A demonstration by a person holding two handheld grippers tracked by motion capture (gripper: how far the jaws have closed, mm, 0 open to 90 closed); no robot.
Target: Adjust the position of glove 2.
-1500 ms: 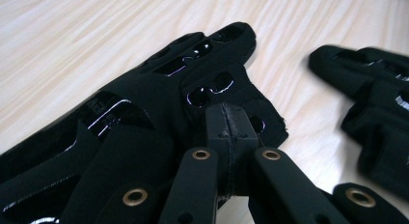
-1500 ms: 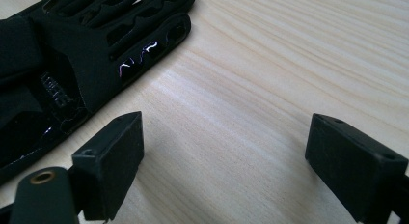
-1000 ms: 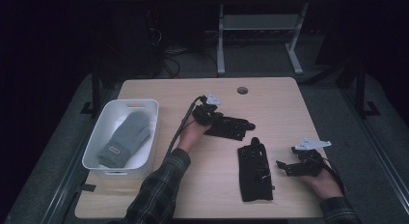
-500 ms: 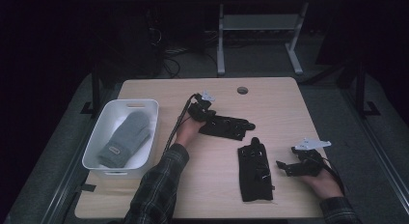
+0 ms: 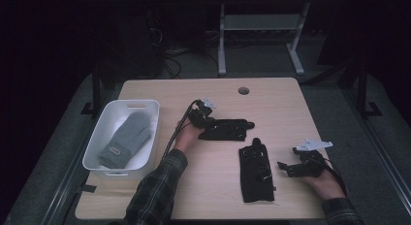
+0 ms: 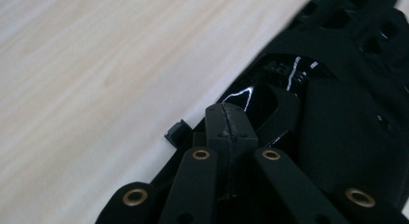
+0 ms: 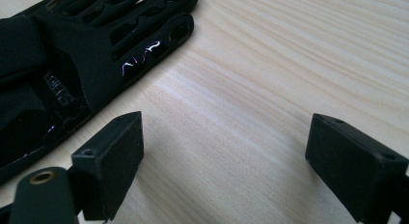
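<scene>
The left gripper, jaws closed, pinches 1 black glove mid-table; the right gripper rests open beside a 2nd glove. A white basket holds a grey mitten at left.

"What couldn't you make out?"

"My left gripper covered the black glove's cuff, so I couldn't tell what it pinched. The other glove ran off the frame's left edge."
</scene>
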